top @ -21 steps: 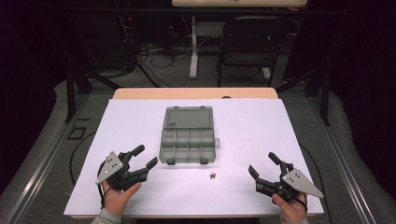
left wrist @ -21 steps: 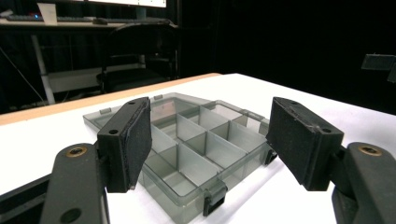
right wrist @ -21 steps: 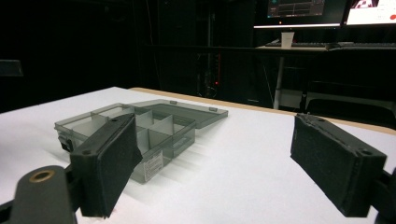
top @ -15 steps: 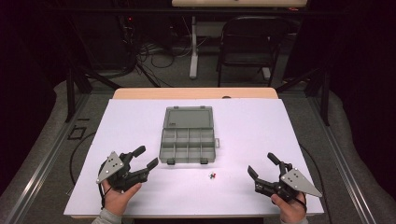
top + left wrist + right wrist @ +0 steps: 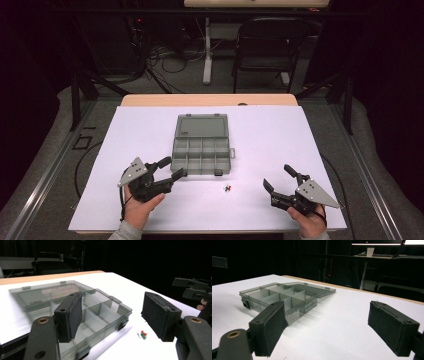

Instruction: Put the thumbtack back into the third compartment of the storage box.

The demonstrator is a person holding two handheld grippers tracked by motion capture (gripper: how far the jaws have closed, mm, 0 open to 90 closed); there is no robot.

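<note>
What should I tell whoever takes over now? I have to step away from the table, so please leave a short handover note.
Left tool: open, holding nothing, its tips close to the organizer box's front left corner.
Right tool: open, holding nothing, low over the white table cover at front right.
Organizer box: mid-table, lid folded back flat, compartments look empty.
Small red, green and white pieces: loose on the cover just in front of the box, between the tools.
Done: box opened.
Left: probably picking up the pieces and putting them into a compartment.

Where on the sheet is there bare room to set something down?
Bare white sheet flanks the open organizer box left and right. Crowded: the near strip, with the left tool by the box corner and tiny pieces before it.
</note>
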